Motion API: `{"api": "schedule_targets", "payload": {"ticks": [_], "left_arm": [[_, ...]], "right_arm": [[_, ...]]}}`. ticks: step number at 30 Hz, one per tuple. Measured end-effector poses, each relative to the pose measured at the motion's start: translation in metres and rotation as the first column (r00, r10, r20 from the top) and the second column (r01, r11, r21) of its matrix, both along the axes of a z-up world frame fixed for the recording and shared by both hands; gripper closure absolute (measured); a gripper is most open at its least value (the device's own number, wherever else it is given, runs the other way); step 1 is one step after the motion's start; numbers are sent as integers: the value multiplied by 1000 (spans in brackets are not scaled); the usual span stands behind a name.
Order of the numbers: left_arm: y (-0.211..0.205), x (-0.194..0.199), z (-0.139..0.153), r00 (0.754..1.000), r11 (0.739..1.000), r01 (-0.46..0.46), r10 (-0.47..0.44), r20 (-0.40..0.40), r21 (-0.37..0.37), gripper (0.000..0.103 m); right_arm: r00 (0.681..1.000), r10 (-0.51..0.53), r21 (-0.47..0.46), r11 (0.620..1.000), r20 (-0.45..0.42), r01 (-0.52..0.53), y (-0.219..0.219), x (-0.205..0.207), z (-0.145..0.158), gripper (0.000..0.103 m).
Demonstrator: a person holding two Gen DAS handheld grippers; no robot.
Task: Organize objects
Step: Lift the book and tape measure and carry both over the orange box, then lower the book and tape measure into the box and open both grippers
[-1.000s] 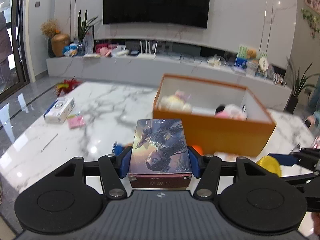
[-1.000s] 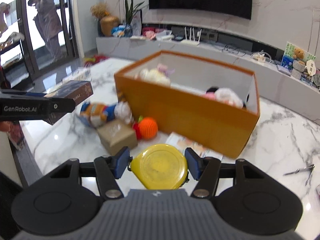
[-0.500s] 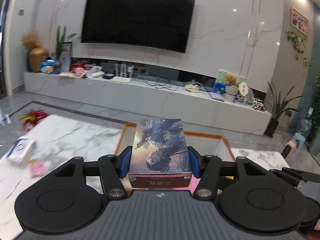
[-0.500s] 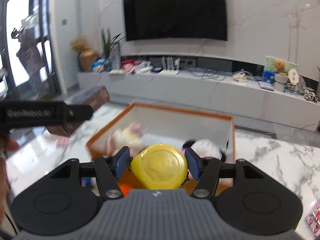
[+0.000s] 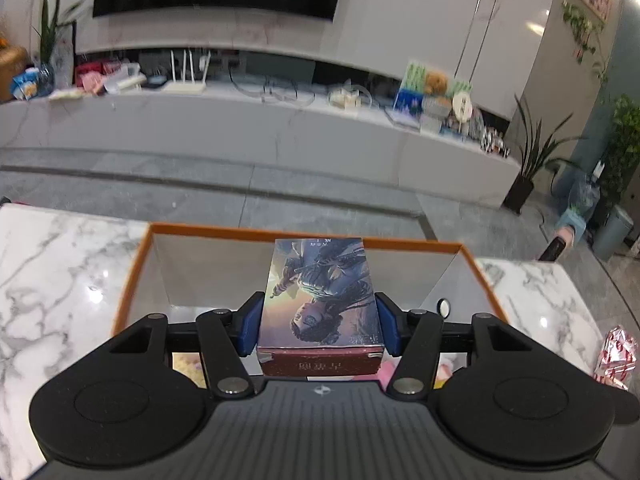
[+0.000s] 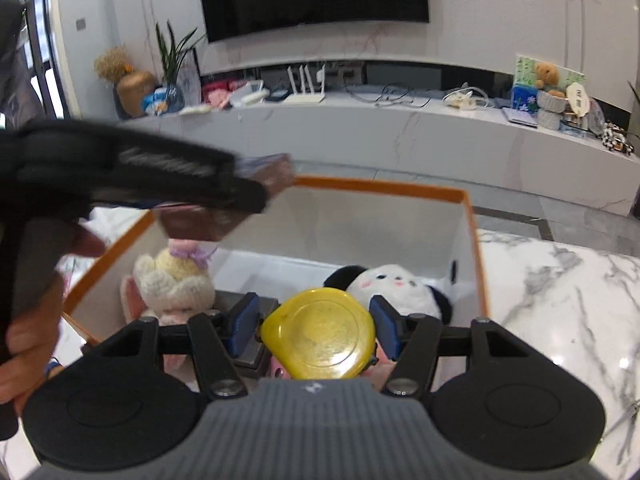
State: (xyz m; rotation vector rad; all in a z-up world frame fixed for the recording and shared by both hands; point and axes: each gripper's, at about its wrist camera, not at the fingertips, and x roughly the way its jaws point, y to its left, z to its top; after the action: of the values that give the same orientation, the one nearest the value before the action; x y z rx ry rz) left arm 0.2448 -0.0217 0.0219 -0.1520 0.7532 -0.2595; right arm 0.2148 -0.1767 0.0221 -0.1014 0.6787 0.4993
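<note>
My left gripper (image 5: pixel 320 320) is shut on a printed card box (image 5: pixel 320 300) with a dark red end and holds it above the open orange storage box (image 5: pixel 132 280). My right gripper (image 6: pixel 316 326) is shut on a yellow tape measure (image 6: pixel 320 332) and holds it over the same orange box (image 6: pixel 474 240). The left gripper and its card box (image 6: pixel 200 224) show at the left of the right wrist view, over the box's left rim. Inside lie a cream knitted plush (image 6: pixel 176 280) and a panda plush (image 6: pixel 400 284).
The orange box stands on a white marble table (image 5: pixel 52 280). A shiny red-and-white wrapper (image 5: pixel 616 356) lies on the table at the right. Behind the table are grey floor, a low white TV shelf (image 5: pixel 240 120) with clutter, and potted plants (image 5: pixel 532 160).
Both grippers have risen from table height and moved forward over the orange box, each still holding its object. The views now tilt down into the box.
</note>
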Motion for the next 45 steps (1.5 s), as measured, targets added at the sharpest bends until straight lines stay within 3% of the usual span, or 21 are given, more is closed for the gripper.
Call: {"api": "schedule_targets", "payload": {"ticks": [6, 12, 16, 23, 29, 37, 45], "left_arm": [[-22, 27, -23, 991, 983, 89, -71, -114, 161, 37], [-27, 42, -45, 967, 974, 142, -98, -236, 178, 37], [-29, 46, -51, 963, 961, 165, -108, -248, 220, 37], [-29, 66, -55, 943, 964, 192, -129, -308, 184, 37], [-37, 79, -69, 919, 946, 230, -133, -370, 230, 37], [-42, 78, -74, 909, 933, 254, -140, -393, 256, 36], [-39, 81, -61, 916, 956, 217, -130, -380, 196, 30]], "right_arm": [[997, 33, -55, 998, -66, -37, 21, 8, -15, 41], [985, 32, 2, 999, -167, -32, 25, 15, -34, 41], [984, 3, 2, 1000, -181, -2, 25, 18, -39, 41], [982, -44, -17, 999, -185, 41, 25, 20, -43, 41], [973, -39, -14, 999, -226, 37, 26, 25, -42, 43], [972, -48, -15, 999, -230, 46, 29, 26, -41, 43], [976, -45, -21, 999, -214, 41, 28, 23, -38, 39]]}}
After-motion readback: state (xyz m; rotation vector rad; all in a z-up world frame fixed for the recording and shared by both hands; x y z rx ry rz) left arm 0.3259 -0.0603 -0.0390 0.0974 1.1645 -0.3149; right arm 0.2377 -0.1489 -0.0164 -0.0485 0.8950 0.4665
